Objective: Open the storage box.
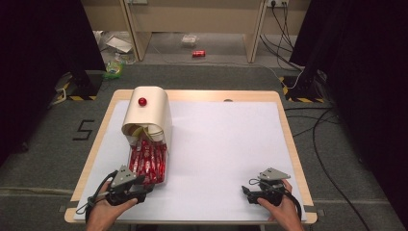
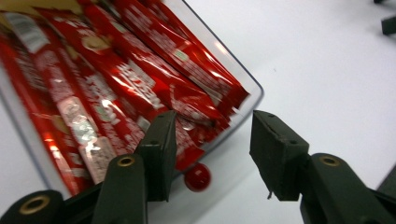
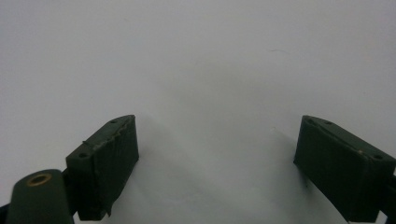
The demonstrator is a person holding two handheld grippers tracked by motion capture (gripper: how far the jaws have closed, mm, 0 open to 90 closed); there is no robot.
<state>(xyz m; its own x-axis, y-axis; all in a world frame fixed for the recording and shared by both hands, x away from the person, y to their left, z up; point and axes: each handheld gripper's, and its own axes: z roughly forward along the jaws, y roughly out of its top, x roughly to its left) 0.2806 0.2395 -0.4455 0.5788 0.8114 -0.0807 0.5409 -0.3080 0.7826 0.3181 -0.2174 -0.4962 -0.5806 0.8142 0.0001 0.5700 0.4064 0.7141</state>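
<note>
The high view is evenly and softly lit from above, the white table sheet (image 1: 226, 144) bright while the black curtains at both sides fall into near darkness; the picture is soft and low in detail. In the left gripper view the red foil packets (image 2: 130, 79) throw white glare and their print smears with blur. In the right gripper view the sheet reads flat grey-white, with faint, diffuse shadows beneath the black pads (image 3: 109, 156).

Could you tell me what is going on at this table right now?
A person holds a gripper in each hand. The left gripper sits at the near end of a clear drawer full of red snack packets, pulled out of a cream box. Its jaws stand apart by the drawer's red knob, not gripping it. The right gripper rests open over the white table.
</note>
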